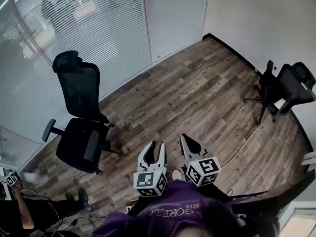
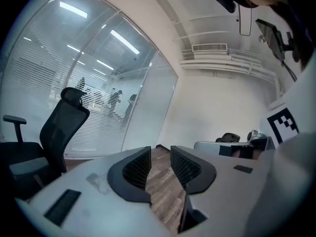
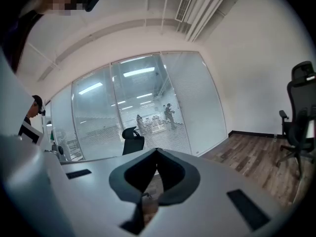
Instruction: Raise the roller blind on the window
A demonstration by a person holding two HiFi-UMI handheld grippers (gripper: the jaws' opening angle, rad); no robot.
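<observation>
In the head view the left gripper and the right gripper are side by side at six o'clock, above a wooden floor. The blind hangs behind the glass wall at eleven o'clock, well apart from both grippers. A black office chair stands in front of it at nine o'clock, and a second chair stands at three o'clock by the plain wall. In the left gripper view the left gripper has its jaws apart with only floor showing between them; the blind fills the nine to ten o'clock side behind the chair. In the right gripper view the right gripper has its jaws closed tip to tip on nothing, with the blind straight ahead at twelve o'clock.
</observation>
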